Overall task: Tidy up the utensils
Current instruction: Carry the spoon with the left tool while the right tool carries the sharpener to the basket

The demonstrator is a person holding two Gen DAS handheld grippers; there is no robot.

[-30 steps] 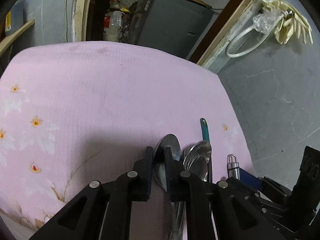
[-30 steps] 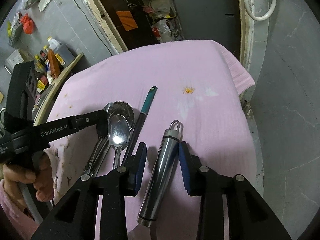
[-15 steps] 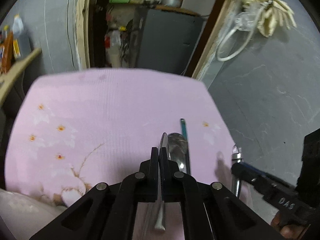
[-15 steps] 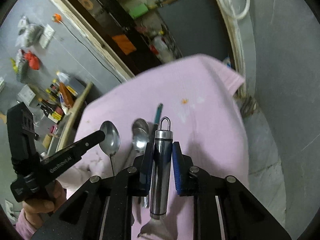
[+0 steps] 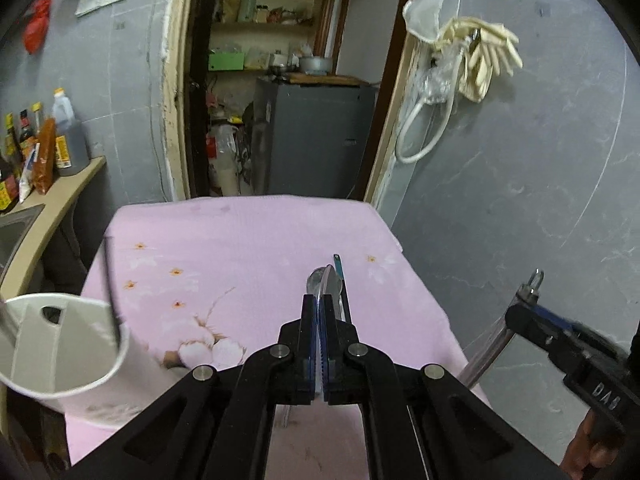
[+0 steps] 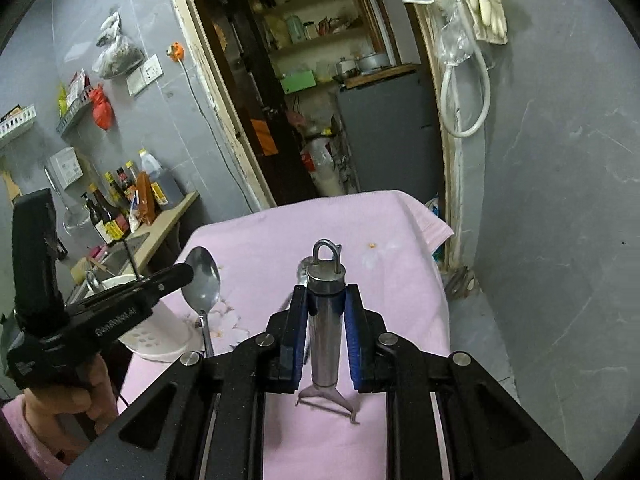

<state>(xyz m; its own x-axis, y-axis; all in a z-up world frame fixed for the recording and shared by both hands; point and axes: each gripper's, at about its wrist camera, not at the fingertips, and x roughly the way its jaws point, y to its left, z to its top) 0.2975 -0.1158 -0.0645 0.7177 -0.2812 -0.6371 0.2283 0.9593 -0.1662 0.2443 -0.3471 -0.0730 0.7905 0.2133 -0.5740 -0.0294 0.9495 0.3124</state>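
Note:
My left gripper (image 5: 319,308) is shut on a steel spoon (image 5: 325,285), seen edge-on, held above the pink cloth; the right wrist view shows that spoon (image 6: 203,274) bowl up in the left gripper (image 6: 188,272). My right gripper (image 6: 326,308) is shut on a steel peeler (image 6: 325,320) with a ring at its top, lifted over the cloth; it also shows at the right of the left wrist view (image 5: 516,312). More spoons (image 5: 320,276) and a teal-handled utensil (image 5: 339,270) lie on the cloth. A white utensil holder (image 5: 60,348) stands at the near left corner.
The pink flowered cloth (image 5: 240,248) covers a small table. A counter with sauce bottles (image 5: 44,148) and a sink is to the left. A doorway with a grey cabinet (image 5: 312,136) is behind, and a grey wall with a hose and gloves (image 5: 472,60) is to the right.
Both grippers rose from the cloth, the left with the spoon and the right, which shut on the peeler, with that. The white holder has come into view at left.

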